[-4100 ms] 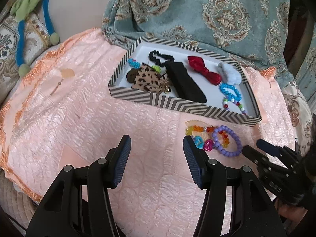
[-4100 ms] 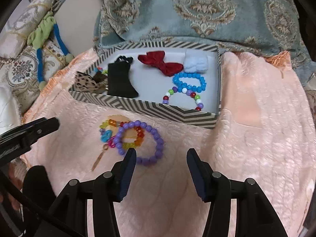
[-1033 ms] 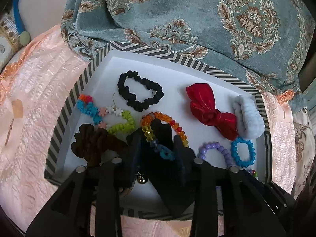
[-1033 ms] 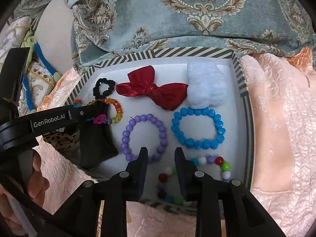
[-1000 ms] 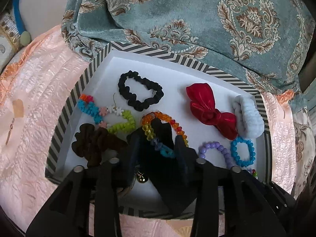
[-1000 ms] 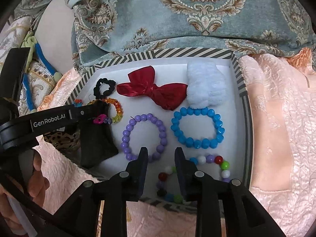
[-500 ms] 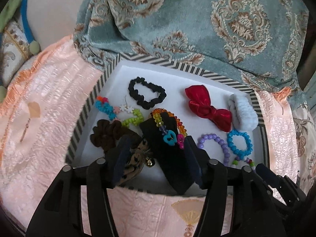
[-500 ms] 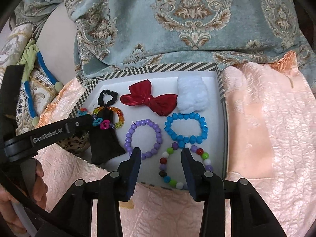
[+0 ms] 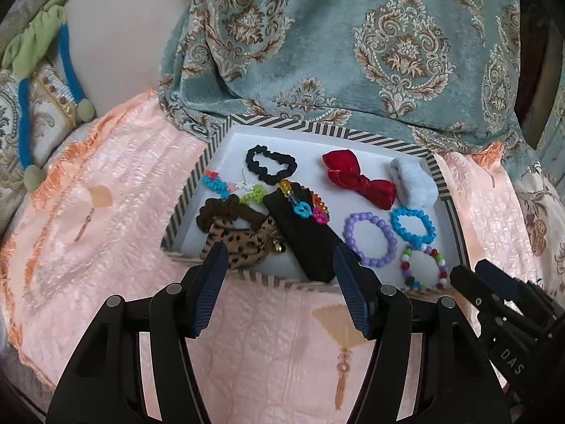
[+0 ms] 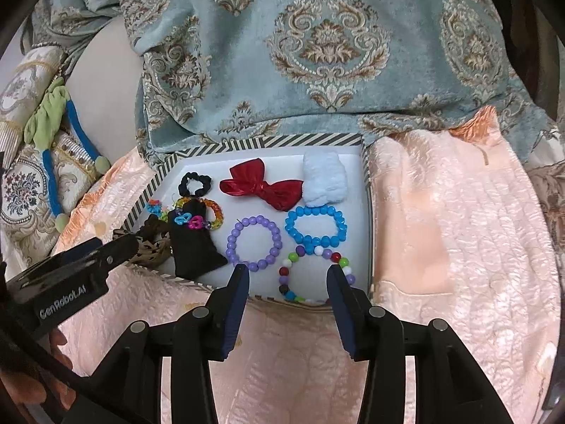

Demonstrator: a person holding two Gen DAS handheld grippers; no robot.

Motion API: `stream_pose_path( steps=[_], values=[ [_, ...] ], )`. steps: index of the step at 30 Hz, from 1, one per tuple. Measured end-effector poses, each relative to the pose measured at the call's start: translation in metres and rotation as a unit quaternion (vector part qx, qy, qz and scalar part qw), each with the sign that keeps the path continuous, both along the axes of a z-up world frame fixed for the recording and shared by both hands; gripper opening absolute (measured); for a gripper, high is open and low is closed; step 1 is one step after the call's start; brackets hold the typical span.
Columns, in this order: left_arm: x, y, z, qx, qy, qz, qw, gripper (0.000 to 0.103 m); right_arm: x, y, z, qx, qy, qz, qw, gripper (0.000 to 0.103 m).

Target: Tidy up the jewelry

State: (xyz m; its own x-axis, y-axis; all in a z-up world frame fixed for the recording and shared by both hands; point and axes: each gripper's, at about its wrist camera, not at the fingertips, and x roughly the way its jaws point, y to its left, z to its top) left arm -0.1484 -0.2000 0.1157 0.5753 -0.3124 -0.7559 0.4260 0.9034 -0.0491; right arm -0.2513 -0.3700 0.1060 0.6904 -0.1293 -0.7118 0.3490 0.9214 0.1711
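- We are holding the left tongs (image 9: 277,259) released and empty at lower centre.
- We are holding the right tongs (image 10: 286,284) released too.
- The rainbow bead bracelet (image 9: 303,201) is lying on a black pouch (image 9: 303,236) inside the striped tray (image 9: 455,219), mid-frame.

A peach quilted bedspread (image 9: 116,219) carries the striped tray (image 9: 183,208) and a teal blanket (image 9: 353,53).

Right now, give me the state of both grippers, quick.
Left gripper: open, holding nothing, fingers spread in front of the tray.
Right gripper: open, holding nothing, at the tray's near edge.
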Motion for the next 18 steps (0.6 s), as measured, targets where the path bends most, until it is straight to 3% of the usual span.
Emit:
stream_pose_path(
  steps=[7,15,18],
  values=[
    [-0.021,0.010,0.016,-0.001,-0.026,0.007,0.9996,0.062,-0.013,0.013,0.019,-0.015,-0.021,-0.004,1.000,0.057],
    [-0.038,0.024,0.044,-0.018,-0.062,0.015,0.9978,0.062,-0.026,0.030,0.046,-0.036,-0.043,-0.003,0.998,0.058],
    [-0.045,0.027,0.051,-0.020,-0.073,0.016,0.9970,0.062,-0.031,0.035,0.053,-0.044,-0.052,-0.003,0.998,0.065]
  ],
)
